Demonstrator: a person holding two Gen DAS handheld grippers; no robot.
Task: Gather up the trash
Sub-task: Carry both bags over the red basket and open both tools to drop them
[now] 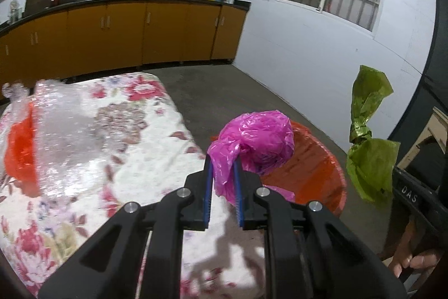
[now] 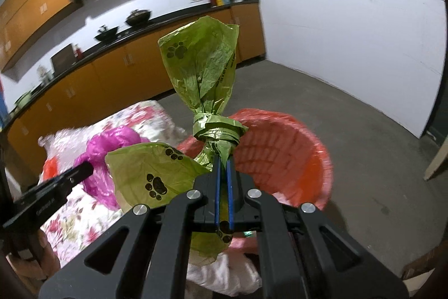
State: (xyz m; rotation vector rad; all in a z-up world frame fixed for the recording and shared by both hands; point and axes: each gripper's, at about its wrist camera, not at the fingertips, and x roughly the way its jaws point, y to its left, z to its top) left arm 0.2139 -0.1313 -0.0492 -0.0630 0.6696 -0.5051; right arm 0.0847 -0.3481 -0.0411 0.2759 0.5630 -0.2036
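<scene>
Magenta plastic bag (image 1: pixel 253 142) hangs pinched in the left gripper (image 1: pixel 223 167), just above the red basket (image 1: pixel 313 170), poised for dropping. Beside it, the right gripper (image 2: pixel 223 161) clamps the knotted green bag (image 2: pixel 200 69), held upright over the basket's near rim.

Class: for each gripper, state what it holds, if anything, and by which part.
Left gripper pinches the pink plastic bag by its loose neck. Right gripper clamps the green paw-print bag just below its knot.
</scene>
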